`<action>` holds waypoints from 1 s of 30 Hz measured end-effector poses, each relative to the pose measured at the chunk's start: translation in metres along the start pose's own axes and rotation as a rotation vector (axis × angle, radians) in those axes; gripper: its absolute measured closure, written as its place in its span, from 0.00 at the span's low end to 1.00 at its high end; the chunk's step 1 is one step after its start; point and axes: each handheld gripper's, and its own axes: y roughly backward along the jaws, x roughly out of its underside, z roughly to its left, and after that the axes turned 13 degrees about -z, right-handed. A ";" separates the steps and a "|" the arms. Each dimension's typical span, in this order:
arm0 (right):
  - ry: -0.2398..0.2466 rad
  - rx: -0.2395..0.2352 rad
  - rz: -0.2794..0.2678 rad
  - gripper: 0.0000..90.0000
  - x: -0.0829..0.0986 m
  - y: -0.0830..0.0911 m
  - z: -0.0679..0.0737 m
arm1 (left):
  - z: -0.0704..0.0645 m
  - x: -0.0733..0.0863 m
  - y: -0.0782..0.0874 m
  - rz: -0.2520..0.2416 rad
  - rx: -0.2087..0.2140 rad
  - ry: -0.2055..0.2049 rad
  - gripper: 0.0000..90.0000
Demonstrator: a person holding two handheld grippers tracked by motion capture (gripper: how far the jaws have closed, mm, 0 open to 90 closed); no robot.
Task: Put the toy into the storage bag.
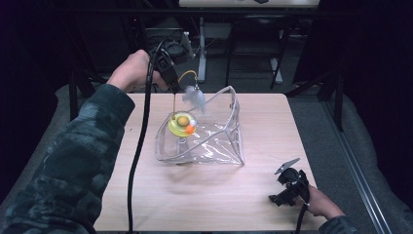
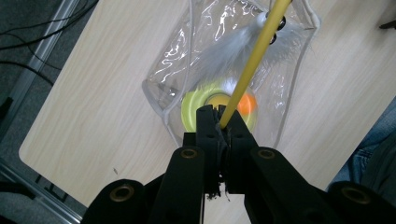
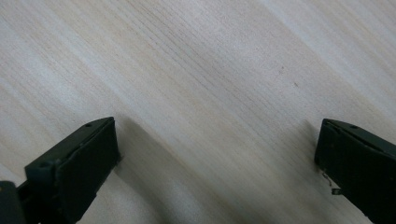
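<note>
Above the table [image 1: 253, 195], the left gripper [image 1: 176, 88] pinches a yellow rod [image 2: 252, 60] between its jaws, which are closed tight on the rod's lower part in the left gripper view. That rod belongs to a cat toy: a lime-yellow disc [image 1: 179, 126] with an orange ball [image 1: 189, 129], and a grey-white feather [image 1: 195, 99] hanging at the far end of the curved rod. Seen from the high view, the disc sits in the mouth of a clear pouch [image 1: 214, 144] that lies at the table's middle, its upper flap standing up beside the feather. At the near right corner, the right gripper [image 1: 287, 187] rests low over bare wood, jaws spread wide apart, holding nothing, well apart from the pouch.
</note>
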 end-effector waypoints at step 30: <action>0.013 0.003 0.016 0.00 0.000 0.001 0.000 | -0.009 0.006 -0.070 0.049 0.064 -0.001 0.98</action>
